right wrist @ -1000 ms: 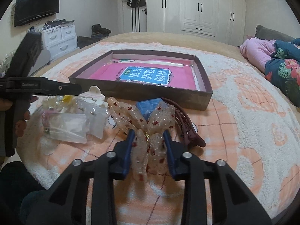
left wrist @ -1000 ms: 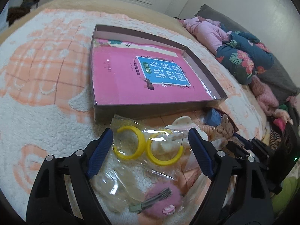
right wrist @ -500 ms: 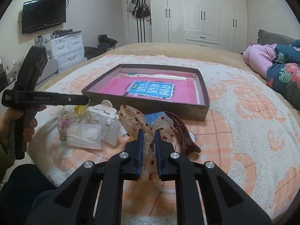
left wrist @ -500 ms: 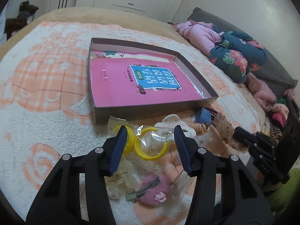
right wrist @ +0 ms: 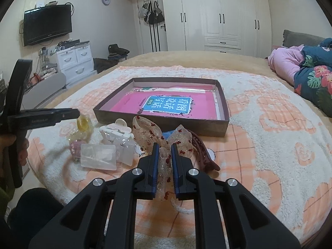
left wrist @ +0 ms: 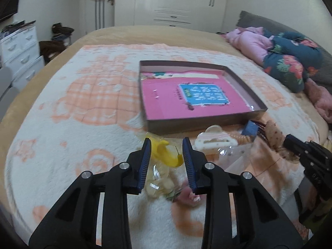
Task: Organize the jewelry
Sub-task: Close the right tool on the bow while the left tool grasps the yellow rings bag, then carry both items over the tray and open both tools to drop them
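My left gripper is shut on a clear bag of yellow hoop earrings and holds it above the blanket; it also shows in the right wrist view. My right gripper is shut on a sheer bow with red flecks, lifted slightly. A shallow brown box with a pink book inside lies beyond. A white claw clip, a pink hair clip and clear packets lie on the blanket.
A dark red claw clip and a blue item lie beside the bow. Pink and floral bedding is piled at the right. White drawers and a TV stand left of the bed.
My left gripper closed on the bag of yellow earrings and lifted it. My right gripper closed on the bow and raised it a little.
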